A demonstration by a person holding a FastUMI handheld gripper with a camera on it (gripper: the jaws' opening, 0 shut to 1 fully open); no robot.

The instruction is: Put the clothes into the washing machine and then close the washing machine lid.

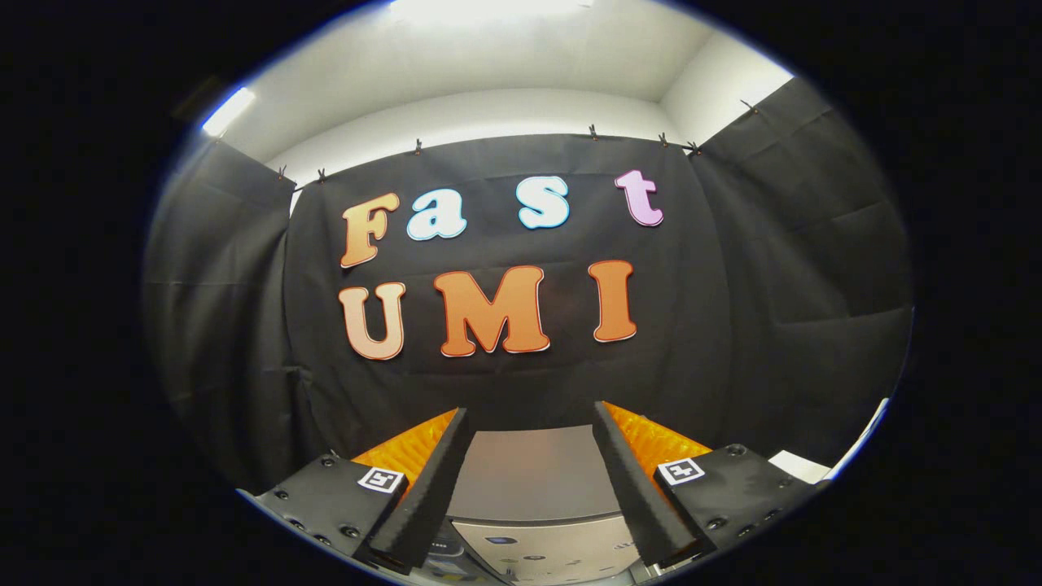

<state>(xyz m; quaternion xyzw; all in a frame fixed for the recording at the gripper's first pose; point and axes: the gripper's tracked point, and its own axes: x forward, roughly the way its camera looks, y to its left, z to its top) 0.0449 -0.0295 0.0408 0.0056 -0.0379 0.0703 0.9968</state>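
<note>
A booth hung with black cloth walls (757, 325) is seen from the gripper view, the cloth pinned along its upper edge by small dark clips (418, 147). Above the cloth, a white wall and ceiling (521, 73) are lit by a bright strip lamp (228, 111) at the far left and a second glare at the top centre. Low in the scene, the grey, flat-topped washing machine (529, 472) is found directly below and between the fingers, its lid lying closed and level, with a paler control panel carrying small markings along its near edge. A white surface (802, 465) is glimpsed to the right of the machine, beyond the right finger.

The two-finger gripper (529, 480) is held level, pointed at the far cloth wall and raised over the machine's top. Its black foam-faced fingers (431, 488) with orange ribbed backs are spread well apart, with nothing clasped between them. Square black-and-white markers (381, 479) are carried on the black finger mounts at either side.
</note>
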